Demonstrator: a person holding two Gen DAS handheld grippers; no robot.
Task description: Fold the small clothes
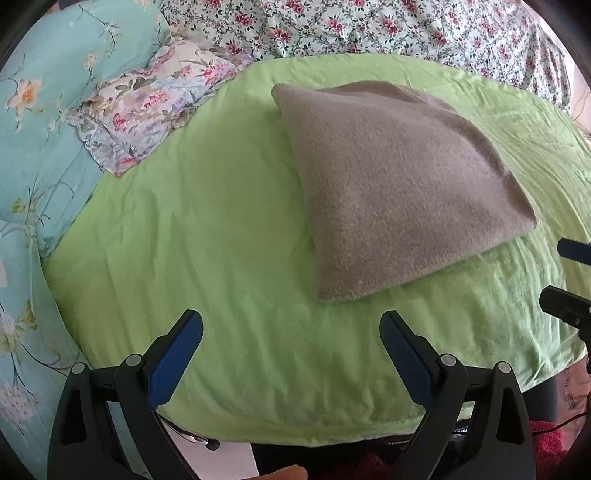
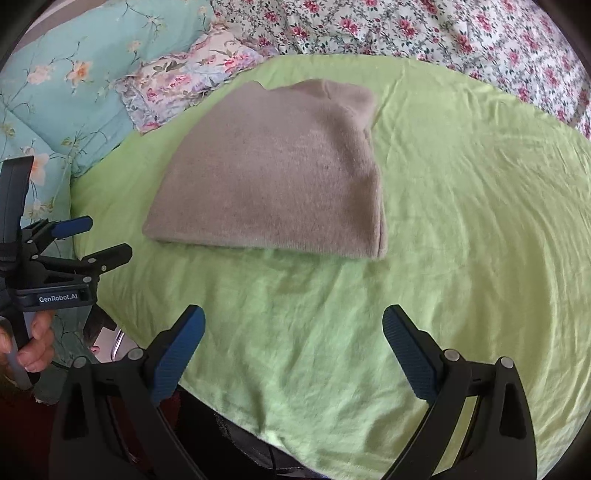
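Observation:
A grey-brown knitted garment (image 1: 399, 184) lies folded flat on a light green sheet (image 1: 207, 229); it also shows in the right wrist view (image 2: 273, 177) on the sheet (image 2: 461, 229). My left gripper (image 1: 291, 332) is open and empty, hovering over the sheet short of the garment's near corner. It also shows at the left of the right wrist view (image 2: 99, 240), open. My right gripper (image 2: 293, 328) is open and empty, over the sheet in front of the garment's near edge. Its fingertips (image 1: 570, 251) show at the right edge of the left wrist view.
A turquoise floral quilt (image 1: 40, 155) and a pastel floral pillow (image 1: 147, 107) lie at the left. A white bedcover with red flowers (image 1: 369, 26) runs along the back. The sheet's near edge (image 1: 295, 432) drops off, with dark and red things below.

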